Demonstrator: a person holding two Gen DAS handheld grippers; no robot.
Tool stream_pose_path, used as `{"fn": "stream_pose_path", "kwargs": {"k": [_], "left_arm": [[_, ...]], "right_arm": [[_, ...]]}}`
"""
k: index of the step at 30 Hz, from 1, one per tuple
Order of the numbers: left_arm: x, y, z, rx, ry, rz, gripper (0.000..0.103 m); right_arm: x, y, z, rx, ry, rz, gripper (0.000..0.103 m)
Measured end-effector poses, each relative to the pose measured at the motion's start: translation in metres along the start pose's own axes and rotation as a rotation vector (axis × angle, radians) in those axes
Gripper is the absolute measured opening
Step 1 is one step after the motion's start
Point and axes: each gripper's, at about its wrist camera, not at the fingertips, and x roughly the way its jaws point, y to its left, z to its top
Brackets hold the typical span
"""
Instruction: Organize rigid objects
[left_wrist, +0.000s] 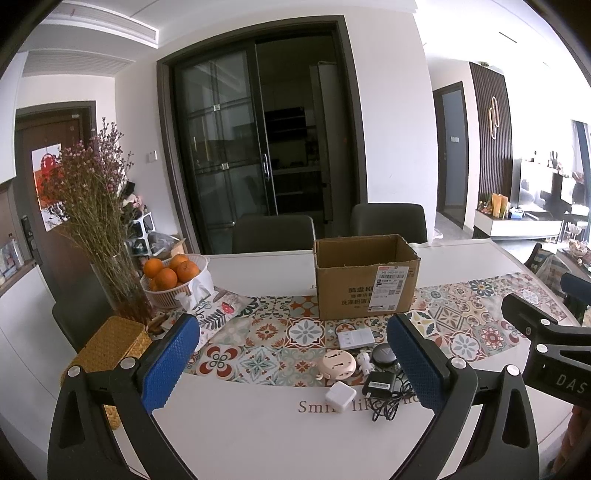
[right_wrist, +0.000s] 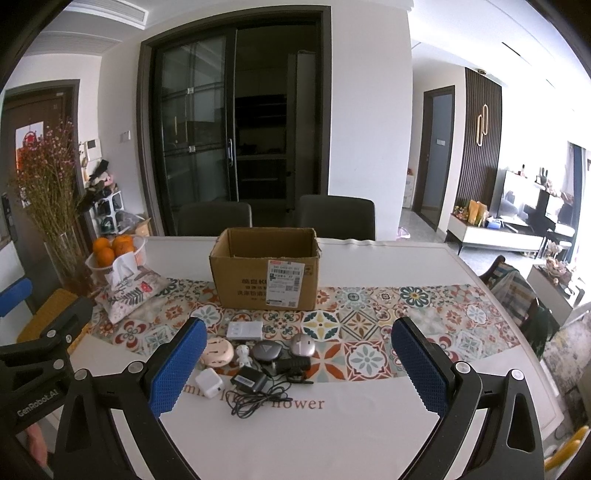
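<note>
Tabletop (right_wrist: 369, 424): white, with a patterned runner (right_wrist: 424, 321) across it.
Cardboard box (right_wrist: 264, 271): open-topped, upright on the runner, beyond the small things.
Your left gripper (left_wrist: 293, 363): jaws wide apart, empty, above the tabletop.
Your right gripper (right_wrist: 299, 367): jaws wide apart, empty too.
Black charger (right_wrist: 249, 380): its cord lies tangled on the near side.
White socket block (right_wrist: 244, 329): nearest the box.
Pink round thing (right_wrist: 218, 353): beside a white plug cube (right_wrist: 209, 384).

Bright daylight from right (blown-out) | fisheye edges bent | sharp
</note>
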Motion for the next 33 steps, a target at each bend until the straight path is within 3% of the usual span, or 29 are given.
{"fn": "stream_pose_path", "kwargs": {"k": [10,33], "left_arm": [[0.019,0.002,-0.006,0.0,0.053,0.0,0.103],[0.127,0.018,-0.067,0.069,0.339,-0.078,0.103]], "right_arm": [[0.018,0.001,-0.003,0.0,0.034,0.014,0.101],[0.134,0.042,-0.058,0.001,0.33,0.071,0.099]]}}
